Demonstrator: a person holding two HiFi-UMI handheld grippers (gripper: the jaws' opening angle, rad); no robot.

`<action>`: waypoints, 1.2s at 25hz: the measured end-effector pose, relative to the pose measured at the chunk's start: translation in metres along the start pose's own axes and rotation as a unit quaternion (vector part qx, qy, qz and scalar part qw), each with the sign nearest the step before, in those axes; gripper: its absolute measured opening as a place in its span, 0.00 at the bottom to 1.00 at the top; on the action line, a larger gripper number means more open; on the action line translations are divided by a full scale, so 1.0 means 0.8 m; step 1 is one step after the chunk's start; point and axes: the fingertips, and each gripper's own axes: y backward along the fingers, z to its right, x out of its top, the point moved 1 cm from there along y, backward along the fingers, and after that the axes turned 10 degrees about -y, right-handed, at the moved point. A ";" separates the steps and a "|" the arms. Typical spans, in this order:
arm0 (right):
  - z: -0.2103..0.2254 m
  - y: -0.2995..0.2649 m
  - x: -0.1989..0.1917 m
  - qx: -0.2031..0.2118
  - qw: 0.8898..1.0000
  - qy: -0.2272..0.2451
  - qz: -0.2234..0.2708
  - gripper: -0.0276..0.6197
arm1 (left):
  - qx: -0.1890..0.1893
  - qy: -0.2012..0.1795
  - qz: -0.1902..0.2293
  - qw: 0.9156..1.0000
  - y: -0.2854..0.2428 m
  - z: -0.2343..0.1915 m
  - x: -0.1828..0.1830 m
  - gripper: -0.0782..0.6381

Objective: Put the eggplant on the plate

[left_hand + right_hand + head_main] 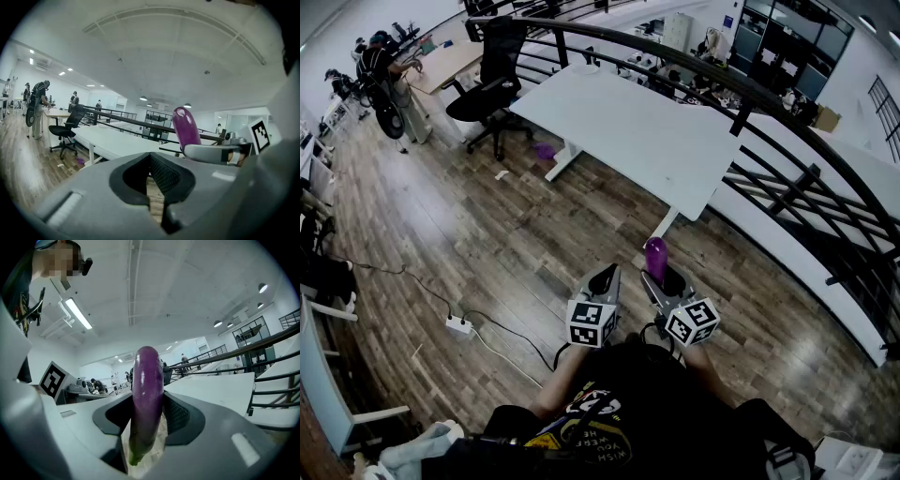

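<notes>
Open office with a wood floor (469,234): the right gripper (664,283) is clamping the eggplant (655,258) upright between its jaws. At its 9 o'clock, the left gripper (603,279) is holding its jaws together, empty. A white table (628,131) is standing at 12 o'clock.

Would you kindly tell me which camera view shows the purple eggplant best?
The right gripper view: the glossy purple eggplant stands upright, nearly whole, clamped in the right gripper, green stem end down. The head view shows only its tip; the left gripper view shows its upper half from the side.
</notes>
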 end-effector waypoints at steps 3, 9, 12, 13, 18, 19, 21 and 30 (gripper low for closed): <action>-0.006 0.002 -0.003 0.000 1.000 0.001 0.000 0.35 | -0.002 -0.003 0.003 1.000 0.004 0.000 0.002 0.12; -0.009 0.001 -0.004 0.002 1.000 -0.001 0.001 0.35 | -0.004 -0.001 0.001 1.000 0.007 0.001 0.002 0.12; -0.013 0.000 -0.007 0.003 1.000 -0.001 0.001 0.35 | -0.004 0.002 0.001 1.000 0.011 -0.001 -0.001 0.12; -0.015 -0.001 -0.008 0.003 1.000 0.000 0.001 0.35 | -0.004 0.003 0.002 1.000 0.012 -0.002 0.000 0.12; -0.021 -0.011 -0.010 0.008 1.000 -0.005 0.000 0.35 | -0.002 0.006 0.006 1.000 0.016 -0.013 0.000 0.12; -0.022 -0.013 -0.011 0.011 1.000 -0.008 -0.001 0.35 | -0.001 0.008 0.005 1.000 0.017 -0.016 0.000 0.12; -0.026 -0.018 -0.014 0.013 1.000 -0.012 -0.005 0.35 | -0.003 0.010 0.001 1.000 0.021 -0.019 -0.003 0.12; -0.044 -0.055 -0.033 0.007 0.999 -0.026 -0.023 0.35 | -0.012 0.023 -0.002 1.000 0.032 -0.064 -0.014 0.12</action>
